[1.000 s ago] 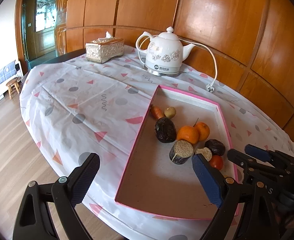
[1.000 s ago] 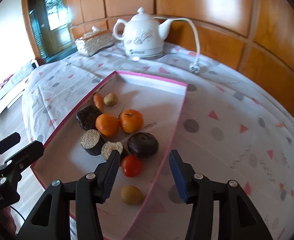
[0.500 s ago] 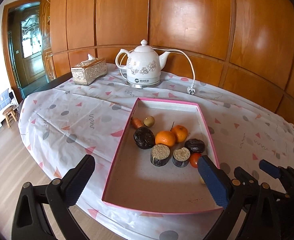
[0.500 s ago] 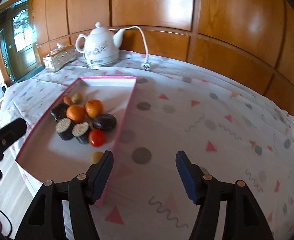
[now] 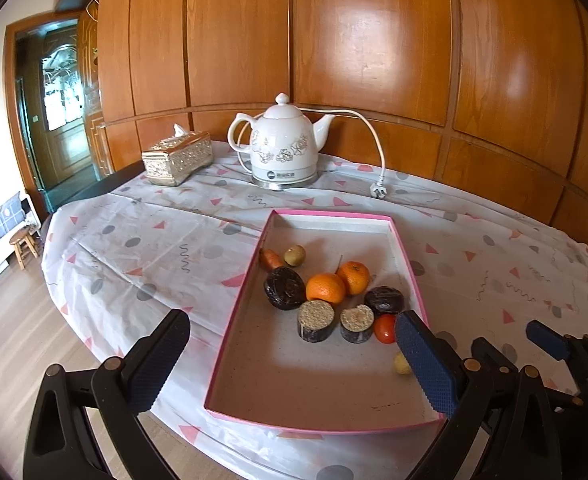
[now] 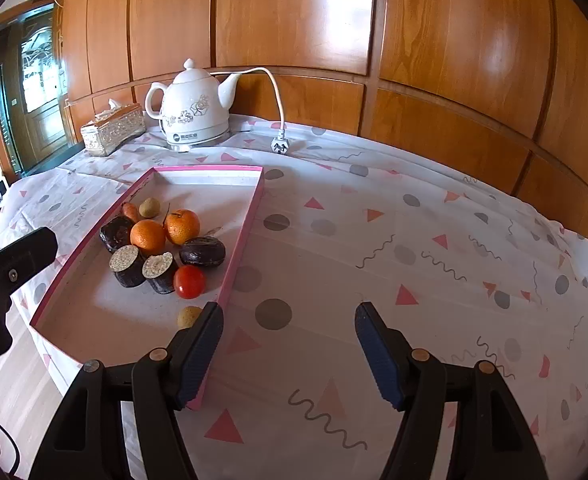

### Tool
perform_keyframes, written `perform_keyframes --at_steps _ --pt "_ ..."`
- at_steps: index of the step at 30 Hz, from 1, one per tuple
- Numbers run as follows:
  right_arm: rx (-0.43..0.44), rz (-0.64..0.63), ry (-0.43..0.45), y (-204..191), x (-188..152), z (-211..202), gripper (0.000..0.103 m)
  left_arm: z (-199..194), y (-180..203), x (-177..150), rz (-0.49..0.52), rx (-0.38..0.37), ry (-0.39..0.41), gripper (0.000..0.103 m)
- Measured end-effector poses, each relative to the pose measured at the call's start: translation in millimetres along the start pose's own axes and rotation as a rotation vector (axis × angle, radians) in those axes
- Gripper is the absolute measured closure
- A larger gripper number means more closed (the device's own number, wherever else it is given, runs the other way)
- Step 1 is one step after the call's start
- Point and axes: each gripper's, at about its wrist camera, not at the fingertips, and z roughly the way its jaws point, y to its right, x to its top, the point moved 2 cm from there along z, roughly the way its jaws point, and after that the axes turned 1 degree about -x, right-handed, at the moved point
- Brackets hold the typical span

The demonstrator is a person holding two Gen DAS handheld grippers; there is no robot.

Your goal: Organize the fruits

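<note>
Both grippers, left gripper (image 5: 289,356) and right gripper (image 6: 287,346), are hanging spread apart and empty at the table's near edge, apparently standing clear. Fruits (image 5: 326,288) are sitting clustered inside the pink tray (image 5: 233,320). Only the right-wrist view is showing the bare tablecloth (image 6: 414,240) beside it.

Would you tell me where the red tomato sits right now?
The red tomato lies inside the pink tray near its right wall, just in front of a dark purple fruit.
</note>
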Motion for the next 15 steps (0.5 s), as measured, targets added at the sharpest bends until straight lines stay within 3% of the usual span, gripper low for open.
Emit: perform_keyframes --at_steps 15 --pt "0.009 -0.020 0.004 -5.6 0.5 -1.1 0.033 4.3 -2.8 -2.4 -0.003 0.033 -0.006 0.000"
